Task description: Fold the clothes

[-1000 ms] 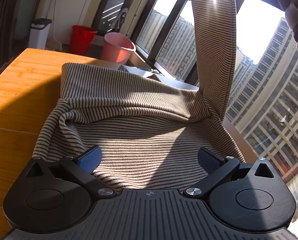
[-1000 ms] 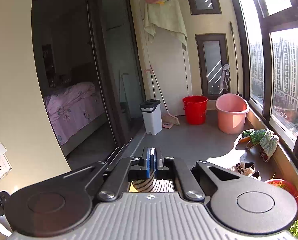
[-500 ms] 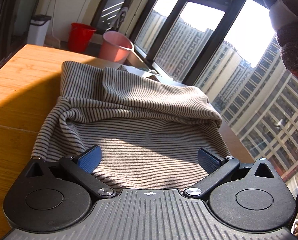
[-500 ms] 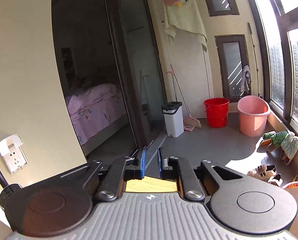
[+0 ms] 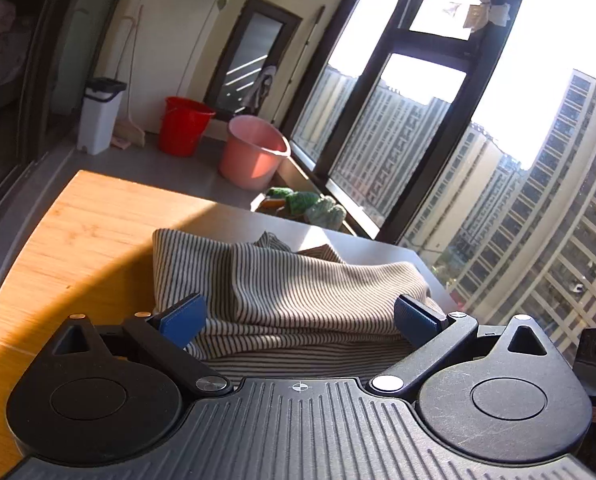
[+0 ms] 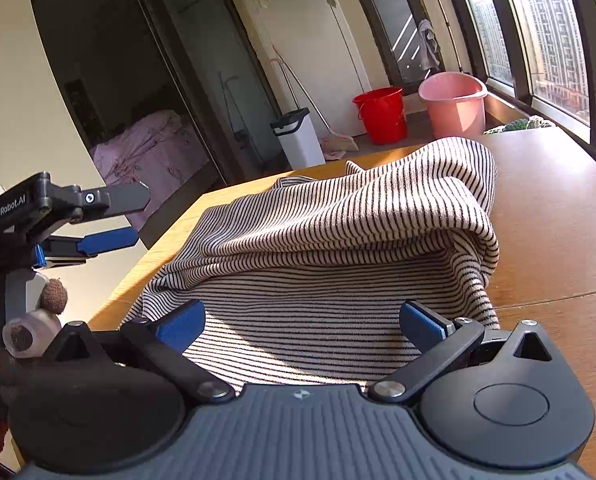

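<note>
A beige garment with thin dark stripes [image 5: 298, 292] lies loosely folded on a wooden table [image 5: 77, 236]; it also shows in the right wrist view [image 6: 338, 232], where its far part is folded back over the near part with a rounded fold at the right. My left gripper [image 5: 298, 316] is open and empty just above the garment's near edge. My right gripper [image 6: 302, 324] is open and empty over the near part of the garment. The left gripper also shows at the left of the right wrist view [image 6: 113, 220], open.
Beyond the table stand a red bucket [image 5: 183, 126], a pink bucket [image 5: 253, 152] and a white bin [image 5: 99, 114] on the floor. Tall windows [image 5: 418, 120] run along the right side. A doorway to a bedroom [image 6: 137, 140] lies at the left.
The right gripper let go of the raised striped sleeve, opened wide and came down over the garment. The cloth dropped into a fold on the table. The left gripper tilted up.
</note>
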A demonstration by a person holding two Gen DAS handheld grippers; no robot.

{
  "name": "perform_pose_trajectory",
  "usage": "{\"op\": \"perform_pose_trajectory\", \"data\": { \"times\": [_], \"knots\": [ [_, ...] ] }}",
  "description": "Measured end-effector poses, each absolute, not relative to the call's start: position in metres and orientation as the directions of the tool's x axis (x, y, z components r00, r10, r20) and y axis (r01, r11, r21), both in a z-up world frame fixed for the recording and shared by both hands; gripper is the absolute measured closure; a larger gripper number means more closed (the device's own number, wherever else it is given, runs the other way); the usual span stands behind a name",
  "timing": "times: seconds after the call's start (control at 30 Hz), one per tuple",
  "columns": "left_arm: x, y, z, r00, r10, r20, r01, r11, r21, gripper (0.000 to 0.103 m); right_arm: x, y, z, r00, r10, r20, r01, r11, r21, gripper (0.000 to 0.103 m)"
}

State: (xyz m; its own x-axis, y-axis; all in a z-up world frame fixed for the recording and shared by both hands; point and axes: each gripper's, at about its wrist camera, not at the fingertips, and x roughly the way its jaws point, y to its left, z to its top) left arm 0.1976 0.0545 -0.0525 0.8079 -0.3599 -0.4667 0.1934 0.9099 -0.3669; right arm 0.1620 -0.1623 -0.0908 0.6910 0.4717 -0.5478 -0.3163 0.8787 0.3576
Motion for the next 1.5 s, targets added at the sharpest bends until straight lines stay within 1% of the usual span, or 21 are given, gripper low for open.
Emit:
{"op": "perform_pose_trajectory", "data": {
  "times": [0.1,0.17,0.27,0.37,0.4,0.47,0.5,0.53,0.6,0.63,0.8,0.9,0.93,0.97,1.13,1.23,1.27,1.33,1.37,1.43,1.5],
  "knots": [
    [0.224,0.045,-0.050,0.806,-0.305,-0.507,0.157,0.936,-0.314,0.002,0.162,-0.153,-0.092,0.673,0.473,-0.569,-0.357,0.881,0.311,0.000],
    [0.240,0.036,-0.055,0.787,-0.306,-0.536,0.157,0.939,-0.305,0.005,0.159,-0.154,-0.094,0.675,0.476,-0.563,-0.354,0.879,0.319,0.000],
    [0.264,0.025,-0.067,0.757,-0.260,-0.600,0.121,0.957,-0.262,0.023,0.157,-0.163,-0.096,0.680,0.506,-0.530,-0.347,0.859,0.376,0.000],
    [0.279,0.026,-0.084,0.723,-0.218,-0.655,0.055,0.964,-0.261,0.030,0.160,-0.175,-0.098,0.685,0.545,-0.484,-0.331,0.824,0.460,0.000],
    [0.277,0.028,-0.088,0.733,-0.213,-0.646,0.048,0.964,-0.263,0.031,0.161,-0.178,-0.098,0.686,0.554,-0.472,-0.326,0.814,0.481,0.000],
    [0.272,0.022,-0.087,0.747,-0.200,-0.634,0.070,0.972,-0.225,0.043,0.166,-0.182,-0.098,0.687,0.562,-0.461,-0.320,0.803,0.503,0.000],
    [0.269,0.018,-0.087,0.755,-0.193,-0.627,0.086,0.977,-0.198,0.058,0.166,-0.182,-0.098,0.687,0.563,-0.459,-0.319,0.801,0.506,0.000],
    [0.266,0.014,-0.086,0.763,-0.186,-0.619,0.101,0.980,-0.170,0.063,0.167,-0.182,-0.098,0.687,0.564,-0.459,-0.319,0.801,0.506,0.000],
    [0.260,0.004,-0.084,0.794,-0.150,-0.589,0.126,0.989,-0.082,0.082,0.166,-0.182,-0.098,0.687,0.564,-0.457,-0.319,0.800,0.508,0.000],
    [0.258,0.003,-0.082,0.806,-0.144,-0.574,0.135,0.989,-0.058,0.083,0.166,-0.182,-0.098,0.687,0.565,-0.456,-0.318,0.799,0.510,0.000],
    [0.250,0.022,-0.058,0.862,-0.145,-0.486,0.124,0.989,-0.074,0.086,0.164,-0.182,-0.098,0.688,0.564,-0.456,-0.317,0.800,0.509,0.000],
    [0.243,0.040,-0.046,0.890,-0.100,-0.445,0.085,0.995,-0.054,0.087,0.163,-0.181,-0.098,0.689,0.560,-0.460,-0.318,0.804,0.503,0.000],
    [0.241,0.047,-0.045,0.892,-0.088,-0.444,0.071,0.996,-0.055,0.089,0.164,-0.180,-0.098,0.689,0.560,-0.461,-0.318,0.805,0.502,0.000],
    [0.241,0.050,-0.045,0.890,-0.076,-0.449,0.058,0.997,-0.053,0.098,0.164,-0.180,-0.097,0.688,0.560,-0.462,-0.318,0.805,0.501,0.000],
    [0.244,0.067,-0.068,0.846,-0.035,-0.532,0.013,0.999,-0.046,0.099,0.166,-0.179,-0.097,0.687,0.557,-0.467,-0.319,0.808,0.495,0.000],
    [0.239,0.083,-0.071,0.823,-0.119,-0.556,0.028,0.985,-0.168,0.097,0.167,-0.178,-0.096,0.687,0.555,-0.469,-0.319,0.810,0.492,0.000],
    [0.237,0.088,-0.069,0.811,-0.169,-0.561,0.046,0.973,-0.227,0.093,0.167,-0.178,-0.096,0.687,0.556,-0.469,-0.319,0.810,0.493,0.000],
    [0.237,0.090,-0.068,0.780,-0.245,-0.575,0.076,0.950,-0.302,0.077,0.168,-0.178,-0.097,0.687,0.556,-0.468,-0.319,0.809,0.494,0.000],
    [0.237,0.089,-0.069,0.773,-0.260,-0.579,0.082,0.945,-0.316,0.074,0.168,-0.178,-0.097,0.687,0.556,-0.468,-0.318,0.809,0.494,0.000],
    [0.244,0.083,-0.072,0.753,-0.283,-0.594,0.098,0.941,-0.324,0.060,0.168,-0.177,-0.096,0.688,0.555,-0.468,-0.318,0.809,0.494,0.000],
    [0.249,0.083,-0.076,0.747,-0.294,-0.597,0.083,0.931,-0.356,0.059,0.168,-0.176,-0.097,0.688,0.555,-0.467,-0.317,0.809,0.494,0.000]
  ]
}}
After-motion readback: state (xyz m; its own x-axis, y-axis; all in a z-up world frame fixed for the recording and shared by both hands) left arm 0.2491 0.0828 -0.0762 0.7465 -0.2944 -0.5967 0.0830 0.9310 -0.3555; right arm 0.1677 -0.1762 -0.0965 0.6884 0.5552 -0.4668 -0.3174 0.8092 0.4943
